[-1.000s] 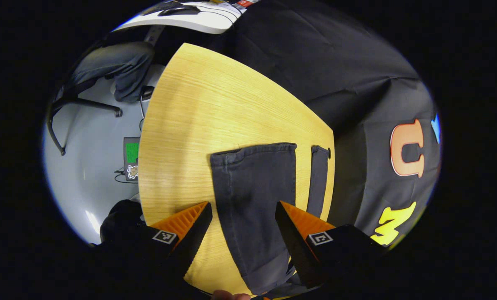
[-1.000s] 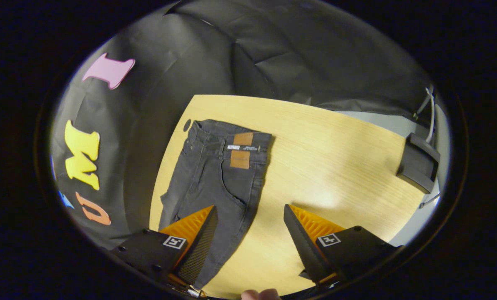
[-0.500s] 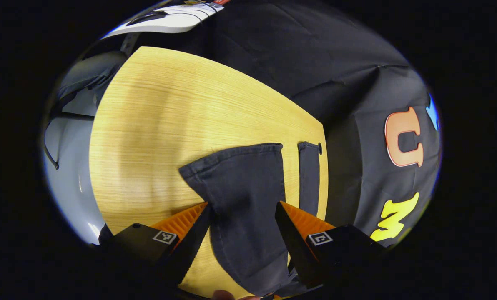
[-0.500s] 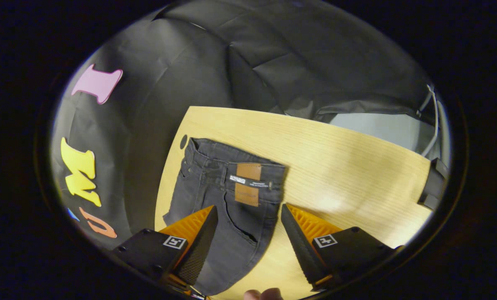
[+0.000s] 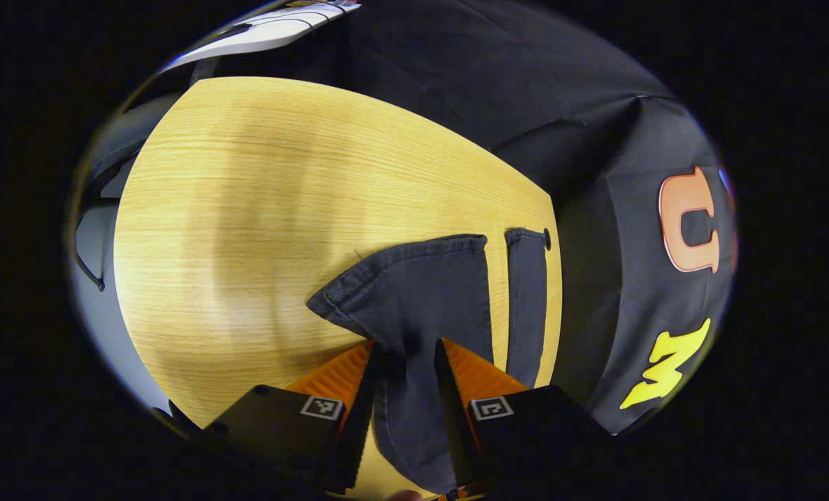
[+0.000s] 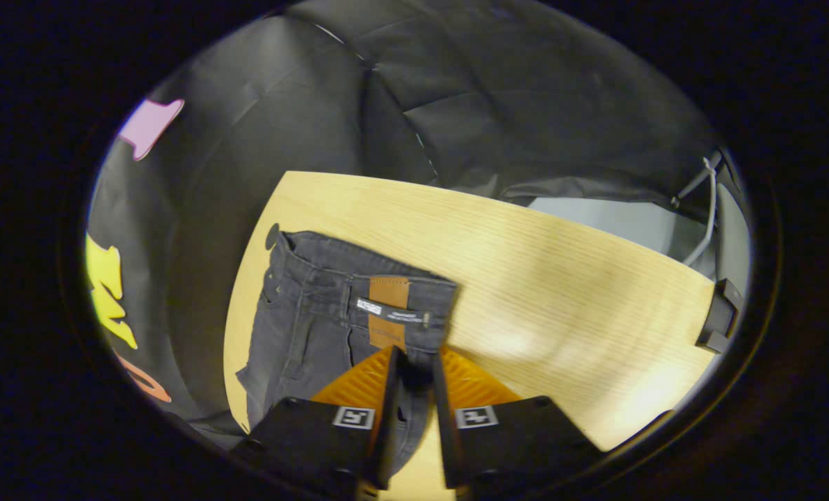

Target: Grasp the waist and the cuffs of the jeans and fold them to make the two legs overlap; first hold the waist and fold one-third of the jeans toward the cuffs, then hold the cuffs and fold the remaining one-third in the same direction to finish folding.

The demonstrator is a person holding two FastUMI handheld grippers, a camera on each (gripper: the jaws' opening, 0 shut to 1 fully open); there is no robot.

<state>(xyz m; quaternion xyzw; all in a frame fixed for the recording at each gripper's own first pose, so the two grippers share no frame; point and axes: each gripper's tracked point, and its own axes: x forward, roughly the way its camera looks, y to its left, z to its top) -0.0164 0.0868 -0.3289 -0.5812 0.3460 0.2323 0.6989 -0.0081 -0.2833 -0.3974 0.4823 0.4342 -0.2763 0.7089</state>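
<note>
1. Dark denim jeans [image 6: 331, 313] are lying along one side edge of the wooden table [image 5: 247, 209], next to the booth's black cloth wall [image 6: 491, 104], with the waist [image 6: 373, 278] toward one end and the two legs toward the other.
2. Half a second ago both pairs of fingers were standing wide apart over the cloth; now both are closing in on it.
3. Right gripper [image 6: 414, 369] is pinching the near corner of the waist, just below the brown patch [image 6: 389, 306], its fingers nearly together with fabric between them.
4. Left gripper [image 5: 404, 358] is narrowing on the nearer leg [image 5: 421, 299] a little short of its cuff, where the denim is bunching up between the fingers and the cuff corner is skewing toward the middle of the table.
5. My reading: both grasps are being taken, so the lengthwise fold that lays one leg over the other is about to begin; the legs are lying side by side, apart.
6. Count: one pair of jeans, two legs, one patch, two grippers, one table.
</note>
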